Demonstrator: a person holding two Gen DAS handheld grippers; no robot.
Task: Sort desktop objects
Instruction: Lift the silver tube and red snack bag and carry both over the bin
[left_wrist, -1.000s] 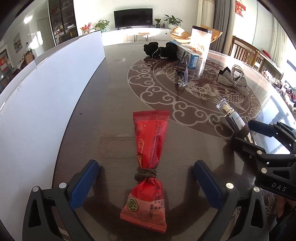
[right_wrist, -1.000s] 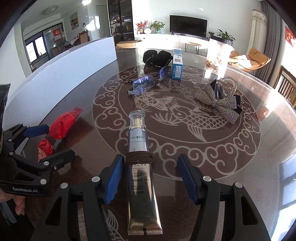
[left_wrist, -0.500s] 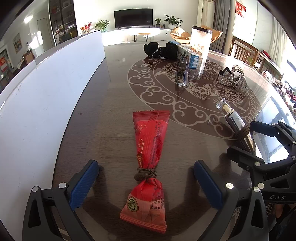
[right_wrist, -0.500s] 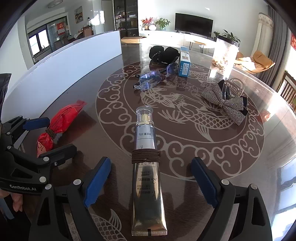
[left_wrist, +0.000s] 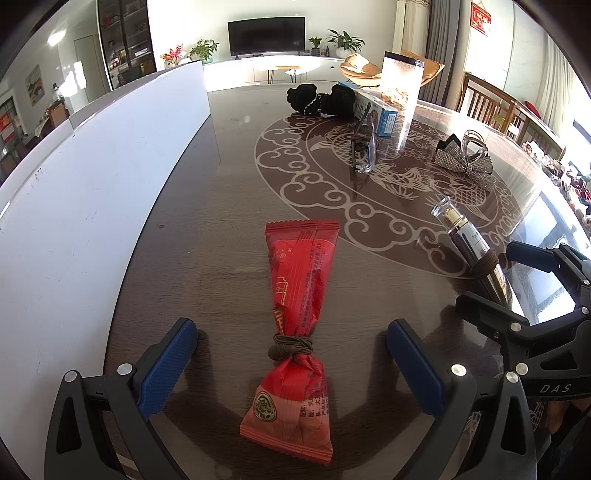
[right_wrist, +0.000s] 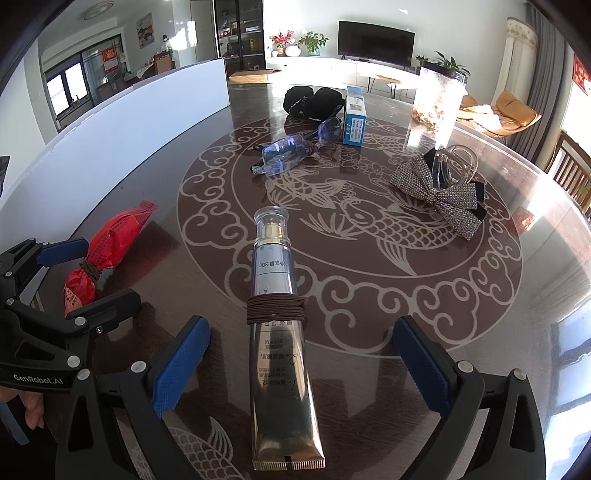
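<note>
A red snack packet (left_wrist: 295, 317) with a brown hair tie (left_wrist: 290, 347) around its waist lies on the dark table between the wide-open fingers of my left gripper (left_wrist: 291, 358). A silver cream tube (right_wrist: 279, 332) bound with a brown hair tie (right_wrist: 275, 308) lies between the wide-open fingers of my right gripper (right_wrist: 301, 354). Neither gripper touches its object. The tube also shows in the left wrist view (left_wrist: 469, 243), the packet in the right wrist view (right_wrist: 107, 243).
Further back lie glasses (right_wrist: 291, 149), a blue-white box (right_wrist: 354, 120), a black hair scrunchie (right_wrist: 314, 101), a rhinestone bow clip (right_wrist: 439, 192) and a clear container (right_wrist: 439, 96). A white board (left_wrist: 74, 192) walls the table's left side.
My right gripper has opened wide from close around the tube and pulled back slightly. The left gripper and the packet have not moved.
</note>
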